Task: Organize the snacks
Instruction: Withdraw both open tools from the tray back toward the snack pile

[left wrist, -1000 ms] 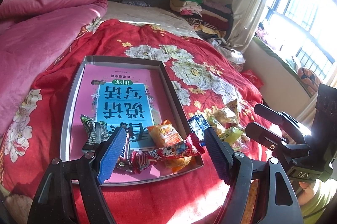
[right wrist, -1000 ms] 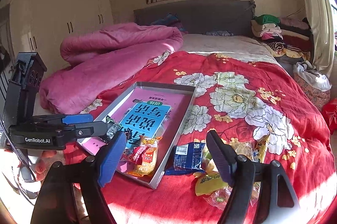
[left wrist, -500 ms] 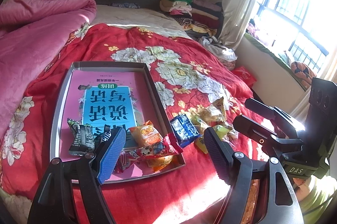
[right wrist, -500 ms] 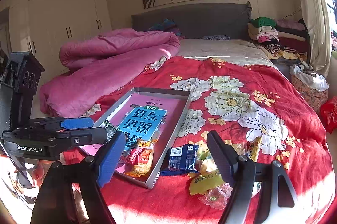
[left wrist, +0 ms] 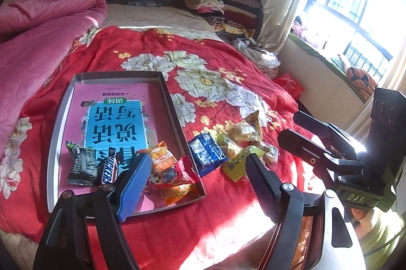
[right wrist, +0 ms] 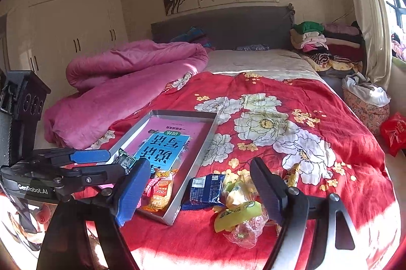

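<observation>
Two pairs of tongs were in my hands, and both stood wide with nothing between their pads. My left tongs (left wrist: 196, 183) hung above the near end of the grey tray (left wrist: 57, 133), which lay flat on the red flowered bedspread (left wrist: 210, 62) with a pink and blue book cover lining its floor. Several snacks lay at the near end of the tray: a dark green packet (left wrist: 82, 164) by the left wall, a Snickers bar (left wrist: 107, 169) just beside it, an orange packet (left wrist: 162, 159), a red wrapper (left wrist: 177, 173) lying across the near right corner, and another orange one (left wrist: 177, 191) under it. Outside the tray, just beside its right wall, lay a blue packet (left wrist: 206, 153), and next to that a loose heap of yellow and clear wrappers (left wrist: 243, 138) on the bedspread. My right tongs (right wrist: 198, 190) hovered above the blue packet (right wrist: 205, 190) and that heap (right wrist: 237, 213), touching neither. In the right view my left tongs (right wrist: 83, 161) showed from the side, over the tray's left edge. A pink quilt (right wrist: 121, 82) was bundled on the far left of the bed
</observation>
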Demonstrator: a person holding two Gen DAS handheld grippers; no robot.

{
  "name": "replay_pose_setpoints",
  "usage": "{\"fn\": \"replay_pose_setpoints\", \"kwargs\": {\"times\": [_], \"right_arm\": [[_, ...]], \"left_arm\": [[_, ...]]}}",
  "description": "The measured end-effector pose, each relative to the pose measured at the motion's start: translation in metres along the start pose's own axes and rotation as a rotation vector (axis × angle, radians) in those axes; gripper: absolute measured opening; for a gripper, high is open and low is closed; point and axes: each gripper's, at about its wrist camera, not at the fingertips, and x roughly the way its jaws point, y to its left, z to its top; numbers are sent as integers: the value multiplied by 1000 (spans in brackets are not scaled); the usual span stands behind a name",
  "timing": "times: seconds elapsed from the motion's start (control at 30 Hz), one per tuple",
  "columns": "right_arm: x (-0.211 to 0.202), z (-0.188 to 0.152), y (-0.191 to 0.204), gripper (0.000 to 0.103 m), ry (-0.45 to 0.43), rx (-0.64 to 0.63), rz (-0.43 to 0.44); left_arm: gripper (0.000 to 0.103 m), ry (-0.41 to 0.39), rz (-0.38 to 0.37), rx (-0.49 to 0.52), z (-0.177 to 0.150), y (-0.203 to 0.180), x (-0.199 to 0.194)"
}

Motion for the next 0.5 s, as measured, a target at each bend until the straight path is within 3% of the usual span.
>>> {"fn": "replay_pose_setpoints", "kwargs": {"times": [0.5], "right_arm": [[-9,-14,-30,80,18,49,-40]], "left_arm": [[78,46,-15,42,-7,-21,15]]}}
